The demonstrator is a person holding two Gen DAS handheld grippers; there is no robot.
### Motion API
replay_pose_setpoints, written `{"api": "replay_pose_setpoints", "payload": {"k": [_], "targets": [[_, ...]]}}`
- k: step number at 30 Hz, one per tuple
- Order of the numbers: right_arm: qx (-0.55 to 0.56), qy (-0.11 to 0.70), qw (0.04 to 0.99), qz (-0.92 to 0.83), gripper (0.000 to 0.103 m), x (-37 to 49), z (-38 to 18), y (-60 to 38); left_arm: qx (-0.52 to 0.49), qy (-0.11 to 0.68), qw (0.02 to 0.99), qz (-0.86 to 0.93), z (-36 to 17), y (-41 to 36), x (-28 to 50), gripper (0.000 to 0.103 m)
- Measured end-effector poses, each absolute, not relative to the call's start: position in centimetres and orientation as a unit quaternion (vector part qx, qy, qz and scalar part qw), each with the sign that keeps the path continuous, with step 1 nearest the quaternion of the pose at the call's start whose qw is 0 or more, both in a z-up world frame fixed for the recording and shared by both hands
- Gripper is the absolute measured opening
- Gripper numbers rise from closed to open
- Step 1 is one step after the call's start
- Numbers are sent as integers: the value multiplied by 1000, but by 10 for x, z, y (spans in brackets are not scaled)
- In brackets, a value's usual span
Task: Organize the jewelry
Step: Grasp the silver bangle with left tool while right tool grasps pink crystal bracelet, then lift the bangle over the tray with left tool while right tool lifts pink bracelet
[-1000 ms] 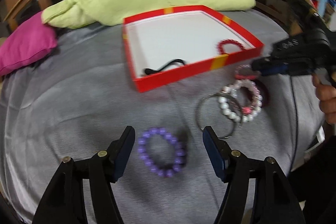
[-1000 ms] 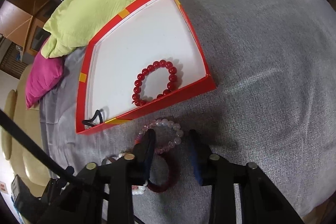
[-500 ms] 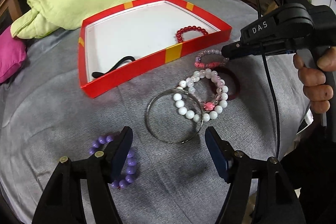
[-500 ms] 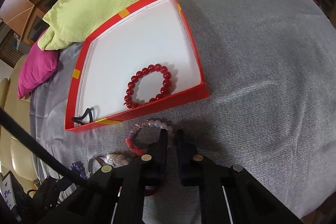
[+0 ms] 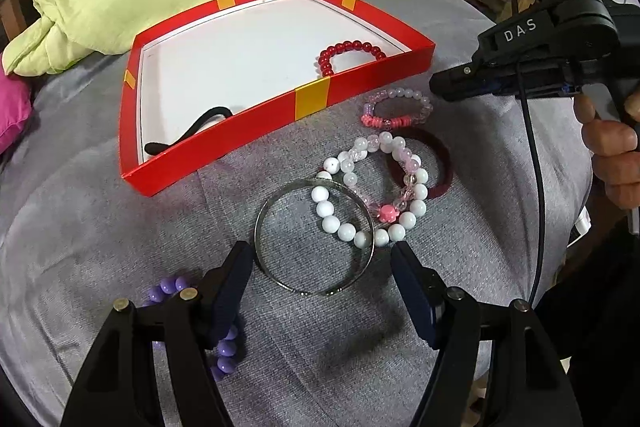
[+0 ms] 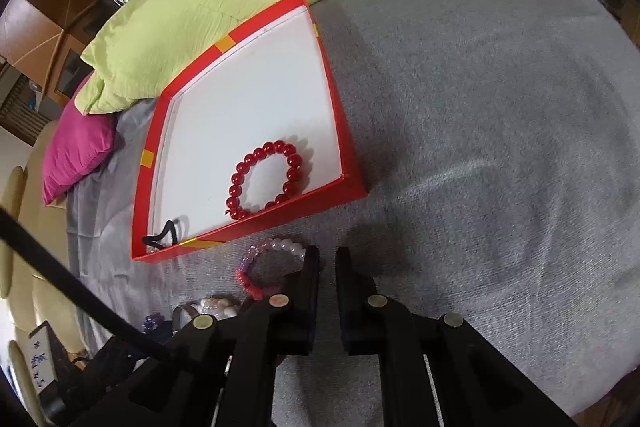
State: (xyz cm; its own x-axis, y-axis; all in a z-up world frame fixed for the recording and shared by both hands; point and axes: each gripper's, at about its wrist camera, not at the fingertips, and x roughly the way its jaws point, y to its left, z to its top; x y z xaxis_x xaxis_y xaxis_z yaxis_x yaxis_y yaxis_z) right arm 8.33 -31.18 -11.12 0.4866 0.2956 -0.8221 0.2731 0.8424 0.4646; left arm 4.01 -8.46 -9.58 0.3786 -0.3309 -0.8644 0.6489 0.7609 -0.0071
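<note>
The left gripper [image 5: 322, 265] hangs with jaws spread wide either side of the thin silver metal bangle [image 5: 315, 237], grasping nothing. The right gripper [image 6: 327, 259] has its jaws nearly pressed together, a narrow gap between them; whether they pinch the pale pink and coral beaded bracelet [image 5: 396, 109] just beside them I cannot tell.

To lift the bangle cleanly, lower one jaw inside the ring, since the white bead bracelet [image 5: 370, 205] overlaps its far right edge. The open red cardboard box [image 5: 312, 101] lies farther left, already holding a red bead bracelet [image 6: 265, 179].
</note>
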Motion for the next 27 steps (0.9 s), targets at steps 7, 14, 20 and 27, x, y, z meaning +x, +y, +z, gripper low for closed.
{"api": "replay_pose_setpoints", "payload": {"k": [7, 14, 20, 27], "targets": [[287, 513, 809, 8, 22, 85, -113, -309, 162, 464, 813, -313, -95, -85, 49, 72], [266, 511, 817, -4, 23, 90, -114, -298, 152, 460, 813, -323, -97, -80, 55, 72], [193, 508, 839, -18, 24, 98, -114, -278, 162, 454, 814, -325, -101, -82, 51, 72], [113, 499, 859, -24, 8, 99, -113, -259, 166, 448, 817, -323, -100, -81, 47, 62]]}}
